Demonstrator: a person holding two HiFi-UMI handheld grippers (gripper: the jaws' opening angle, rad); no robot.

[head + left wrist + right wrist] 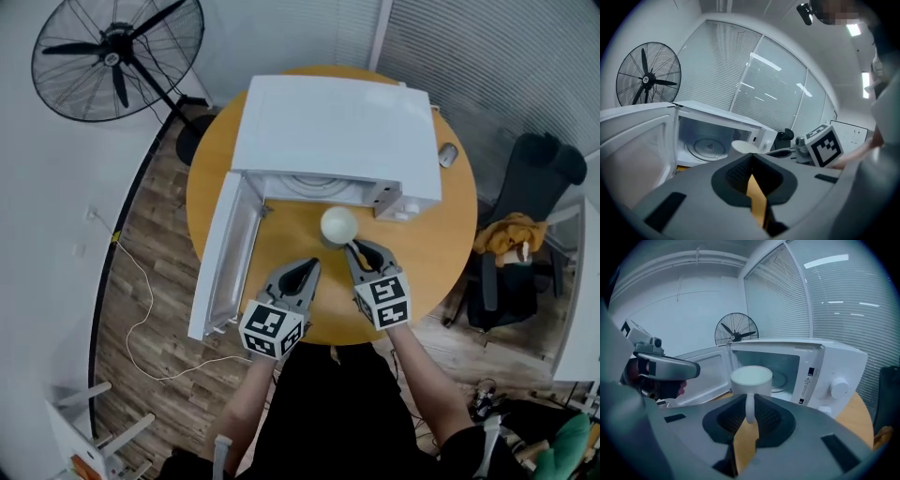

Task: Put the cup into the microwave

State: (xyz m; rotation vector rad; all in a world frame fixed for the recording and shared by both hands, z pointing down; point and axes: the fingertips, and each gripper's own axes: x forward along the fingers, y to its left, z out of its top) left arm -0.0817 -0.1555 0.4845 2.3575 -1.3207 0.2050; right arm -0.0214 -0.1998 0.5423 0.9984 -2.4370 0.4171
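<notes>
So the cup (pixel 338 225) isn't in yet, but it's close. The microwave (pixel 337 131) sits on the round wooden worktop (pixel 431 244) with its door (pixel 225 253) swung fully open to the left. The cavity looks empty apart from the glass turntable (pixel 708 147), so the opening part is sorted.

The right gripper (pixel 356 246) has the white cup by its handle (pixel 750 408), with the jaws pinched narrow on either side of it and the cup upright. The cup is just in front of the open cavity, over the worktop, and its mouth points up. The left gripper (pixel 314 265) hangs beside it, a bit further back. Its jaws are closed together with nothing in them, and only bare worktop shows through the slit.

I reckon what's left is to carry the cup past the sill, set it on the turntable, let go of the handle and back out. The task doesn't mention closing the door.

Stuff I can't make out:
- The right gripper's jaws hide the bottom of the cup, so I honestly can't say whether it's resting on the worktop or lifted off it.
- The inside of the cup reads as plain white, so I can't tell whether it's full or empty.
- From the head view, the microwave's own top covers most of the cavity.
</notes>
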